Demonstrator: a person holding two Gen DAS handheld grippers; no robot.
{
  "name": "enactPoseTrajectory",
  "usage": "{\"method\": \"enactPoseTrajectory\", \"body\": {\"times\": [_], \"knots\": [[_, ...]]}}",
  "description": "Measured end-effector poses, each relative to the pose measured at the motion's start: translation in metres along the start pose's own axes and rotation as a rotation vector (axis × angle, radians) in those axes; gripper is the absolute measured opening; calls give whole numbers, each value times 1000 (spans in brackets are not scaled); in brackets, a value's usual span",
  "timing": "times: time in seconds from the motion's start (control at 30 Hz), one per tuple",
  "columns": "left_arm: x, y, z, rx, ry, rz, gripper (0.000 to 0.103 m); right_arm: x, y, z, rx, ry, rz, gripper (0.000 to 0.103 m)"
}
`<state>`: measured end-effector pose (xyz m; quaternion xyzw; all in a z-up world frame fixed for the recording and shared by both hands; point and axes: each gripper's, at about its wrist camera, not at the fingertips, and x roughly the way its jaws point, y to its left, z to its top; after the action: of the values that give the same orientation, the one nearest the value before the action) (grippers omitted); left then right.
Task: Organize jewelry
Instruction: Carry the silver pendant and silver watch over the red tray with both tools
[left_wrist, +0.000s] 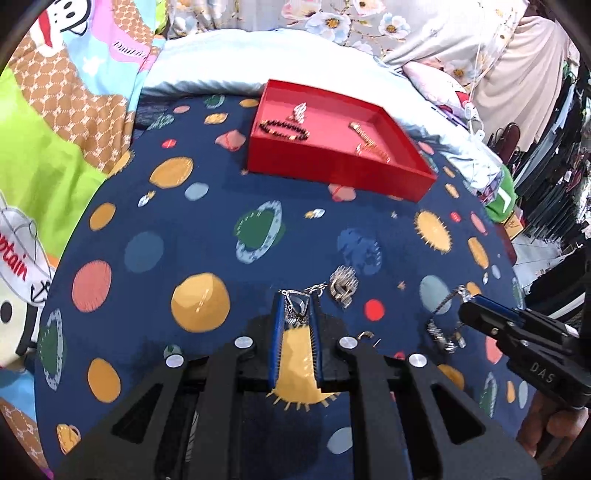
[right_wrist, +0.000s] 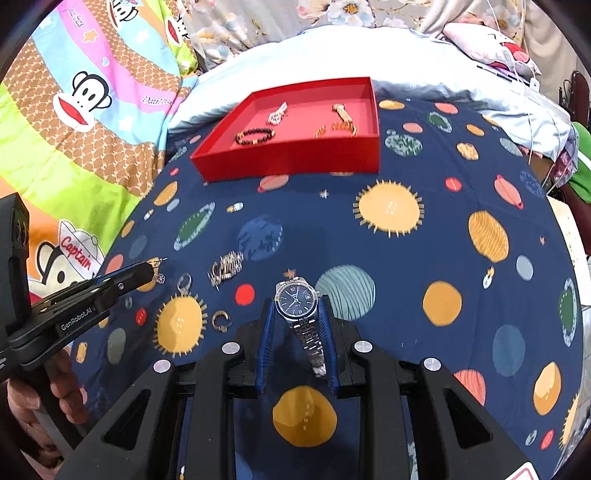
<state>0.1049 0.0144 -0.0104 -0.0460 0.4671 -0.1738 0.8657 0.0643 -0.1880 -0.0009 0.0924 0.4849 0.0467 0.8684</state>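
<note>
My left gripper (left_wrist: 296, 303) is shut on a silver pendant with a chain (left_wrist: 300, 304), low over the blue planet-print cloth. My right gripper (right_wrist: 296, 308) is shut on a silver watch with a dark blue dial (right_wrist: 295, 297); its steel band hangs between the fingers. The red tray (right_wrist: 295, 158) lies at the far side and holds a dark bead bracelet (right_wrist: 255, 135), a sparkly piece (right_wrist: 277, 112) and gold chains (right_wrist: 341, 120). The tray also shows in the left wrist view (left_wrist: 332, 173). A silver chain bundle (left_wrist: 344, 287), a ring (right_wrist: 184, 282) and a small hoop (right_wrist: 221, 320) lie loose on the cloth.
The cloth covers a bed; bright cartoon-print bedding (right_wrist: 74, 129) lies to the left, and a pale blue pillow (right_wrist: 295, 55) lies behind the tray. Dark clothes (left_wrist: 554, 184) hang at the right. The bed's edge falls away on the right.
</note>
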Motion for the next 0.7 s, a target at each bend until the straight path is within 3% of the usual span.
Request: {"method": "enactPoseTrajectory", "body": {"times": [0.2,0.43,0.7], "knots": [[-3,-8,33,16,-44,-23,12,-5,-3,27,1,-43,-1,23],[3,-15,92,46,-122,-27,12,-11,-6,90,-18,-147,4,23],[42,-21,157,65,-160,-9,12,27,-5,159,-29,-178,13,23]]}}
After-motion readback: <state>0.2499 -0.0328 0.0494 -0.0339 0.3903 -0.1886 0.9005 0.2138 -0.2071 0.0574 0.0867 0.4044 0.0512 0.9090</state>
